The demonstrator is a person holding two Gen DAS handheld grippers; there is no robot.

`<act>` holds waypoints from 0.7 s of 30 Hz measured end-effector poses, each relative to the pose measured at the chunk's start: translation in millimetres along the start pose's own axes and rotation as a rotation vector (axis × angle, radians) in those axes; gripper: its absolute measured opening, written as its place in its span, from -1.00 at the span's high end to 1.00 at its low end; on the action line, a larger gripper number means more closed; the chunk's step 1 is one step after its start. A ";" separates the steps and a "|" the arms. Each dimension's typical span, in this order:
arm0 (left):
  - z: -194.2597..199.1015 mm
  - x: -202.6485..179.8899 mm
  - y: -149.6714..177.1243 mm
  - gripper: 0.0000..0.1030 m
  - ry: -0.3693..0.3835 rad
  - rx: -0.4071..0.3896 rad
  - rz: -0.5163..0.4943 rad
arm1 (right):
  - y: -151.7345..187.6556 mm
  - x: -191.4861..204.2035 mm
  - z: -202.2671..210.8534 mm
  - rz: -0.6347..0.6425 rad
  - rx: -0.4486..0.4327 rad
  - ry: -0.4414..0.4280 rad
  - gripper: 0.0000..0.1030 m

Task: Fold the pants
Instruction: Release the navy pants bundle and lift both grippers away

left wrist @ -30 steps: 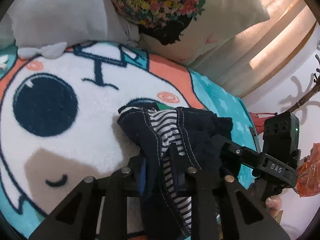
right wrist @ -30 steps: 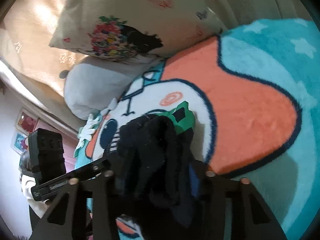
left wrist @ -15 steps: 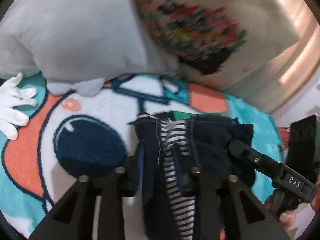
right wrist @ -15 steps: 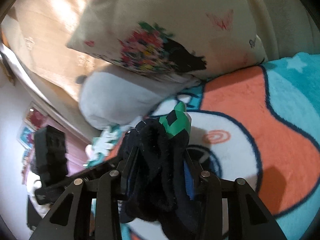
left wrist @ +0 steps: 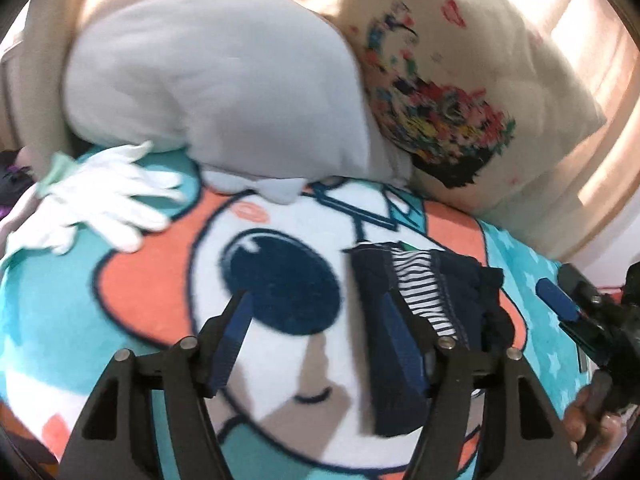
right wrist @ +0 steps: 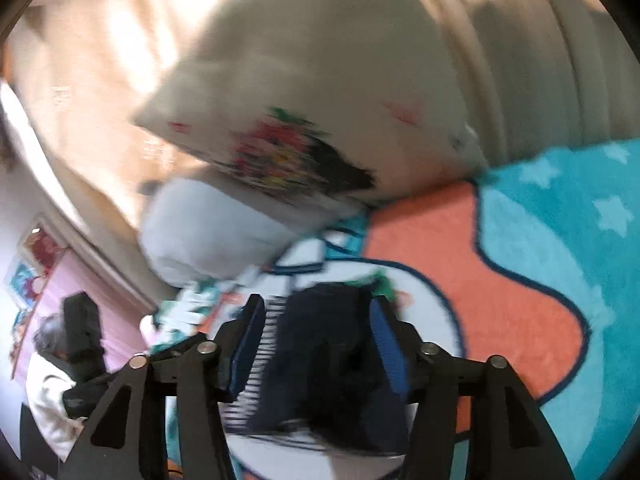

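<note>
Cartoon blanket (left wrist: 132, 288) covers bed, pillows at far edge. Folded dark pants (left wrist: 424, 304) lie mid-blanket. Left tongs (left wrist: 316, 316) opening, nothing gripped; right tongs (right wrist: 316, 320) opening, straddling pants, pads off cloth.

A home bedroom around me: cartoon fleece blanket (left wrist: 132, 280), floral pillow (left wrist: 472, 92) at the far side, curtains (right wrist: 80, 92).

Right-wrist view motion-blurred, pants (right wrist: 320, 360) partly behind fingers (right wrist: 386, 344), fold perhaps unreadable
</note>
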State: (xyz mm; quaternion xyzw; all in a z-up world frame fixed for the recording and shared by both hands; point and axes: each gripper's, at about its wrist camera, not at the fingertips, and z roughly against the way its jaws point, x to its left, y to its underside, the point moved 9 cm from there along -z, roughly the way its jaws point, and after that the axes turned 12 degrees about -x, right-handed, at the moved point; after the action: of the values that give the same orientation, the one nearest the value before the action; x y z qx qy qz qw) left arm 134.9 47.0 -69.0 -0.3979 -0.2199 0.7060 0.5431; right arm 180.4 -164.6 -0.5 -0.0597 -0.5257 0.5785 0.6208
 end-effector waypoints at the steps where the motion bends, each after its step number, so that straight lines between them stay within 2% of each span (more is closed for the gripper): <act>1: 3.6 7.0 1.8 -0.30 -0.013 -0.004 0.007 | 0.5 9.7 0.9 0.001 0.002 -0.034 -0.22; 3: 4.7 15.8 5.0 -0.30 -0.030 -0.009 0.020 | 7.8 28.4 -4.0 0.000 0.021 -0.090 -0.22; 7: -1.0 21.2 16.9 -0.30 -0.045 0.014 0.029 | 29.0 43.9 -22.5 -0.001 0.068 -0.118 -0.22; 11: -3.0 0.7 29.4 -0.30 -0.004 0.039 -0.016 | 54.5 29.5 -42.3 -0.061 0.130 -0.095 -0.22; 13: -4.3 -8.4 34.9 -0.30 0.005 0.049 -0.044 | 60.8 17.8 -39.1 -0.076 0.130 -0.078 -0.22; 21: 3.1 -14.0 30.1 -0.30 0.003 0.026 -0.049 | 53.6 4.4 -24.1 -0.113 0.101 -0.060 -0.22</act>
State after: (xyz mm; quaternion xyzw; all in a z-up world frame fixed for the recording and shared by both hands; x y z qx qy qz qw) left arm 115.9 24.7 -85.0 -0.3862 -0.2196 0.6945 0.5659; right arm 161.7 -131.0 -45.1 0.0191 -0.5168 0.5698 0.6387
